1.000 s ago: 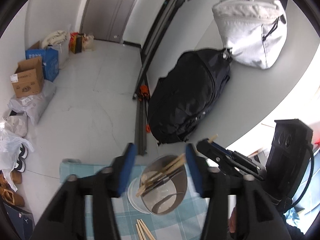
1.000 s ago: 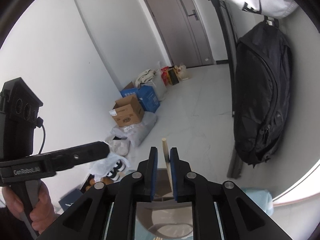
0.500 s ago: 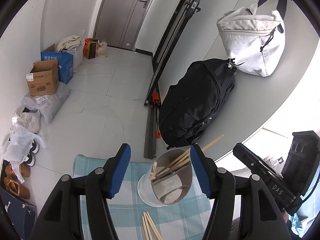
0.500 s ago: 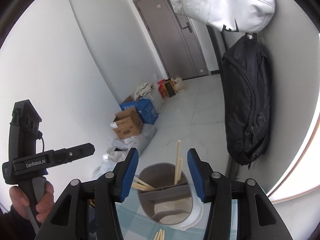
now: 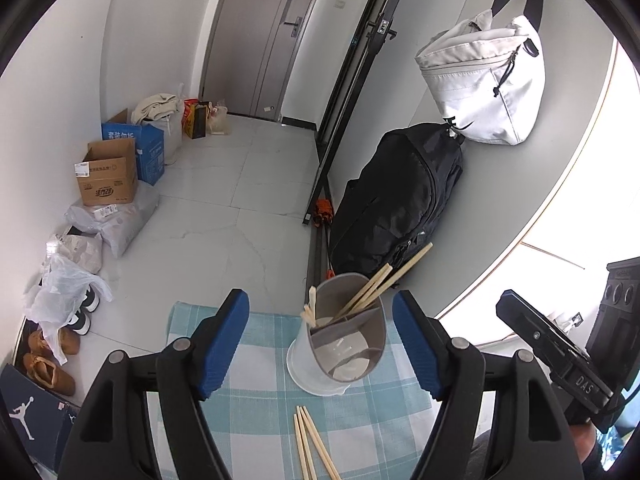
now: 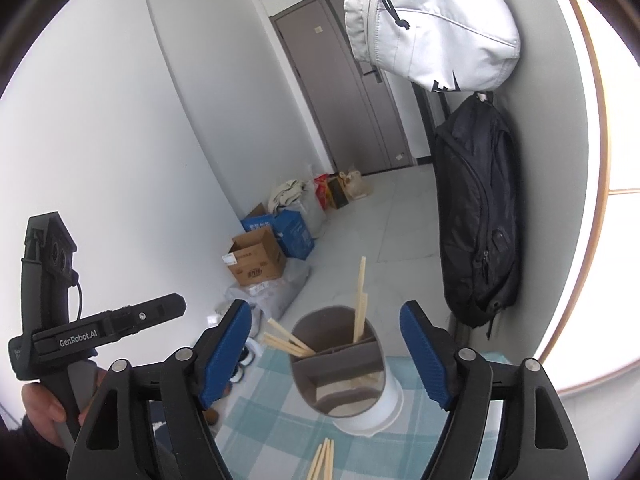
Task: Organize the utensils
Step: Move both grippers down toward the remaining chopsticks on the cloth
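A grey-and-white utensil holder (image 5: 340,340) (image 6: 344,376) with inner compartments stands on a teal checked cloth (image 5: 256,364) (image 6: 276,420). Several wooden chopsticks (image 5: 376,286) (image 6: 359,304) lean in its far compartments. Loose chopsticks (image 5: 310,442) (image 6: 322,460) lie on the cloth just in front of it. My left gripper (image 5: 320,340) is drawn back from the holder, jaws opening, nothing between the pads. My right gripper (image 6: 326,354) is likewise back from it, jaws opening and empty. Each gripper's body shows at the edge of the other's view.
A black backpack (image 5: 400,200) and a pale bag (image 5: 484,84) hang on the wall to the right. Cardboard boxes (image 5: 108,176), plastic bags and shoes (image 5: 48,360) line the floor at left. The cloth's far edge drops to the tiled floor.
The right gripper let go of a chopstick, which now stands in the holder. Both grippers opened wider and drew back from the holder, bringing the loose chopsticks on the cloth into view.
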`<move>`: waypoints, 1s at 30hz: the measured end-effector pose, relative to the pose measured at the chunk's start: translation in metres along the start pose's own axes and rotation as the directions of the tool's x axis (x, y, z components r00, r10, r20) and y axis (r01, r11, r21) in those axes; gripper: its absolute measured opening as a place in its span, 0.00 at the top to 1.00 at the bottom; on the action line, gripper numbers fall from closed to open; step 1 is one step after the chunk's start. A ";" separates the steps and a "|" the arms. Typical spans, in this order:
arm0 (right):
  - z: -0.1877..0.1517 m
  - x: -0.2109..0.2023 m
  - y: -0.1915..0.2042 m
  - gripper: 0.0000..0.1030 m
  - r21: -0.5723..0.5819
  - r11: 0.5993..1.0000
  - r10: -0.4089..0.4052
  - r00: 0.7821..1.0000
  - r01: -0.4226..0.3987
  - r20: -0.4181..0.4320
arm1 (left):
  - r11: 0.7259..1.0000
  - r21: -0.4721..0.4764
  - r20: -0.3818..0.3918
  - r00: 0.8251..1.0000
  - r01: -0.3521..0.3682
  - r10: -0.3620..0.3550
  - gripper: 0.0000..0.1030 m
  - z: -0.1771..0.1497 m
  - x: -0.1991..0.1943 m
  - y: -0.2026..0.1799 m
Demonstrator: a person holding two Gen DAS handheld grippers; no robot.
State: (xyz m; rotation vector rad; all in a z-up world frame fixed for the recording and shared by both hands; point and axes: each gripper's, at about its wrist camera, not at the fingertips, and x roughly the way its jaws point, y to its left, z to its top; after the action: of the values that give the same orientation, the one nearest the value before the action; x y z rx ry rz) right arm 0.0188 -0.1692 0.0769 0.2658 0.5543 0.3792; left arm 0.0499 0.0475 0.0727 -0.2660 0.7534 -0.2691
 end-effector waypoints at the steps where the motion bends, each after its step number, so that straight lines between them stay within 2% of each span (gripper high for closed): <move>1: -0.003 -0.003 0.001 0.22 -0.005 1.000 -0.002 1.000 0.002 0.000 | 1.000 0.002 0.002 1.000 -0.006 0.006 0.32 -0.002 -0.001 -0.001; 7: -0.022 -0.012 0.004 0.18 -0.018 1.000 -0.008 1.000 0.008 -0.005 | 0.998 0.021 0.031 0.998 -0.055 0.054 0.30 -0.021 -0.007 -0.004; 9: -0.030 -0.013 0.003 0.15 -0.018 1.000 -0.011 1.000 0.011 -0.006 | 0.997 0.027 0.035 0.997 -0.068 0.067 0.21 -0.030 -0.008 -0.004; 14: -0.059 -0.012 0.004 0.12 -0.025 1.000 -0.018 0.999 0.017 -0.032 | 0.994 0.047 0.059 0.994 -0.098 0.095 0.19 -0.052 -0.005 -0.002; 20: -0.099 0.004 0.003 0.12 -0.067 0.997 -0.051 0.992 0.044 -0.113 | 0.991 0.026 0.048 0.990 -0.135 0.133 0.19 -0.082 0.009 0.011; 25: -0.132 0.032 -0.004 0.12 -0.071 0.995 -0.085 0.970 0.071 -0.229 | 0.988 0.006 0.007 0.988 -0.155 0.155 0.19 -0.100 0.025 0.026; 28: -0.149 0.050 -0.008 0.22 -0.065 0.994 -0.098 0.948 0.082 -0.304 | 0.988 -0.030 -0.044 0.987 -0.154 0.153 0.19 -0.112 0.036 0.041; 30: -0.159 0.063 -0.010 0.37 -0.064 0.995 -0.096 0.929 0.078 -0.357 | 0.987 -0.038 -0.065 0.986 -0.156 0.153 0.19 -0.119 0.042 0.047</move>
State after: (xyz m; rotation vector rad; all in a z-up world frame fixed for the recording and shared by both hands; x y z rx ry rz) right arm -0.0174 -0.1288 -0.0855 0.1225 0.9141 0.3568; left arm 0.0024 0.0612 -0.0525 -0.2397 0.8373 -0.1147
